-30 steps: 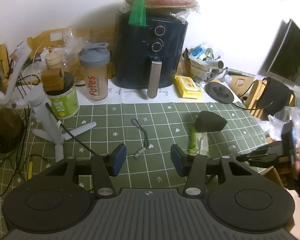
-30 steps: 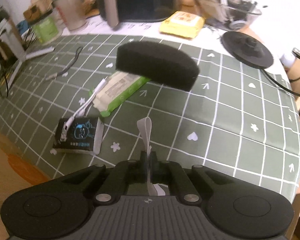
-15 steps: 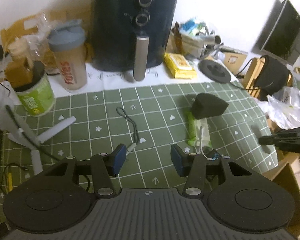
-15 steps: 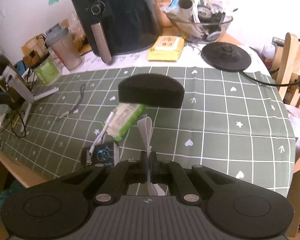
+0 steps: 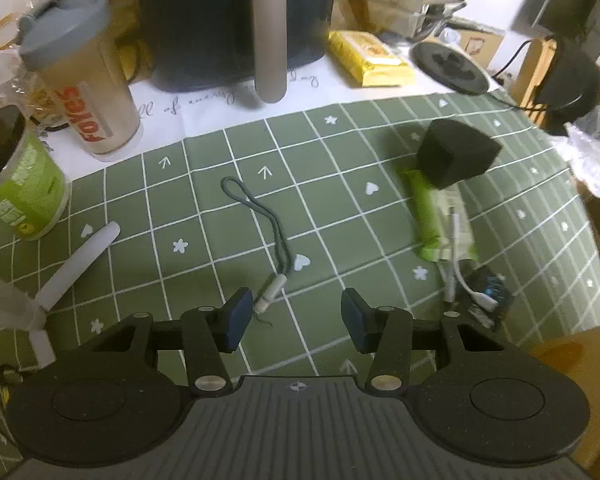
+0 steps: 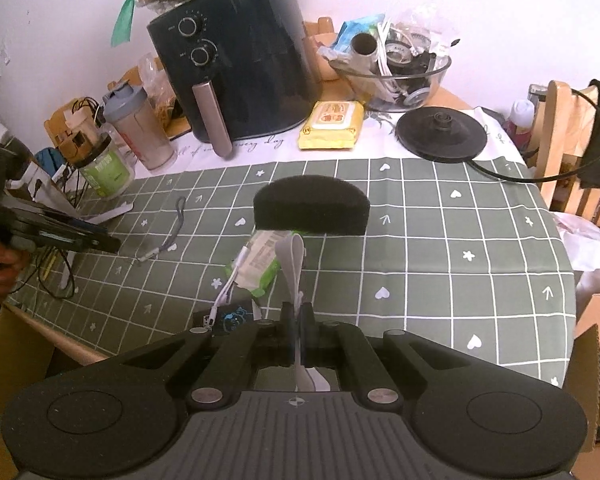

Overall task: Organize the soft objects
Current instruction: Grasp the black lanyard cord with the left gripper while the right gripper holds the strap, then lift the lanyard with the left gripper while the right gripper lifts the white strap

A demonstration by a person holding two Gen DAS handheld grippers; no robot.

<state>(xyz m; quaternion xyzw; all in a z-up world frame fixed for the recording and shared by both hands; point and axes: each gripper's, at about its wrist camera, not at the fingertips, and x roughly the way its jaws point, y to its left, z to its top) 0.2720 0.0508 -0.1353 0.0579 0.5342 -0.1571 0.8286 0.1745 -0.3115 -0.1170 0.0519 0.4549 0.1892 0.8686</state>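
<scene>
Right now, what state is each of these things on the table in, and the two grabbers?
left gripper: open, nothing between its pads
right gripper: shut on a pale strap
black sponge: resting on the green wipes pack
grey lanyard: lying loose on the checked cloth
shaker bottle: upright, lid on

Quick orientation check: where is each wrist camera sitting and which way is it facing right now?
Left wrist: above the near table edge, looking steeply down past the open left gripper at a grey lanyard cord.
Right wrist: further back, facing the black air fryer; the right gripper pinches a white strap.
Shared: the black foam half-disc.
</scene>
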